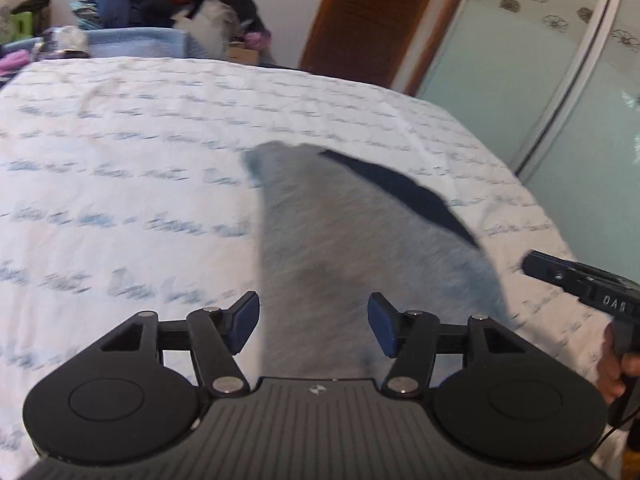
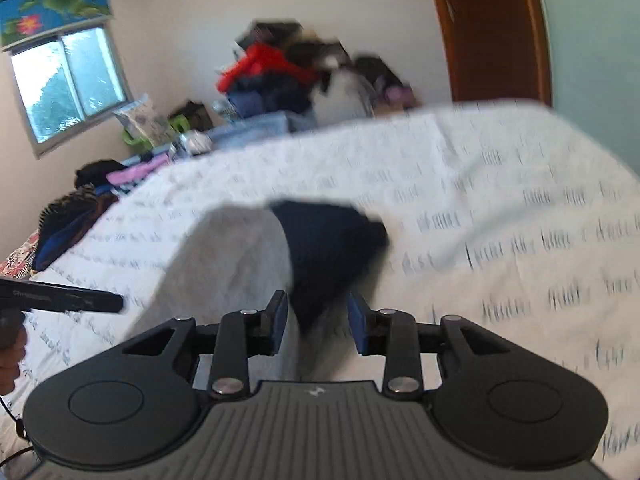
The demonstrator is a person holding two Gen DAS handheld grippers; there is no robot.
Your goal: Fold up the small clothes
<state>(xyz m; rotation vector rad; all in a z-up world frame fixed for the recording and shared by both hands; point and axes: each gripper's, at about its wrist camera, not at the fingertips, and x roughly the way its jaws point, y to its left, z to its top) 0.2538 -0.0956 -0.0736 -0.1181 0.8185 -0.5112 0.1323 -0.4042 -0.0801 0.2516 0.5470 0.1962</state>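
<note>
Bedroom setting: a bed [image 1: 120, 140] with a white sheet printed in rows of blue marks is filling most of both wrist views.

Item one, a small grey garment [image 1: 340, 240] with a dark navy part [image 1: 400, 192] along its right edge, is lying on the sheet directly ahead of both of my grippers. In the right wrist view the same garment [image 2: 232, 264] is showing its navy section [image 2: 332, 248] bunched toward the right. Motion blur is softening its outline, so I cannot tell what kind of garment it is.

Item two, my left gripper [image 1: 313, 322]: its blue-padded fingers [image 1: 245, 322] are standing well apart, released, with grey cloth visible in the gap but neither pad pressing on it.

Item three, my right gripper [image 2: 317, 326]: its fingers [image 2: 280, 322] are standing narrower yet parted; a navy tip of the garment is showing between them, and neither pad appears to be pressing on it.

Item four, background: a heap of clothes [image 2: 280, 76] topped by something red is sitting beyond the far edge of the bed, a window [image 2: 68, 84] is showing on the left wall, and a brown wooden door [image 1: 368, 12] is standing beside frosted sliding panels [image 1: 540, 80].
</note>
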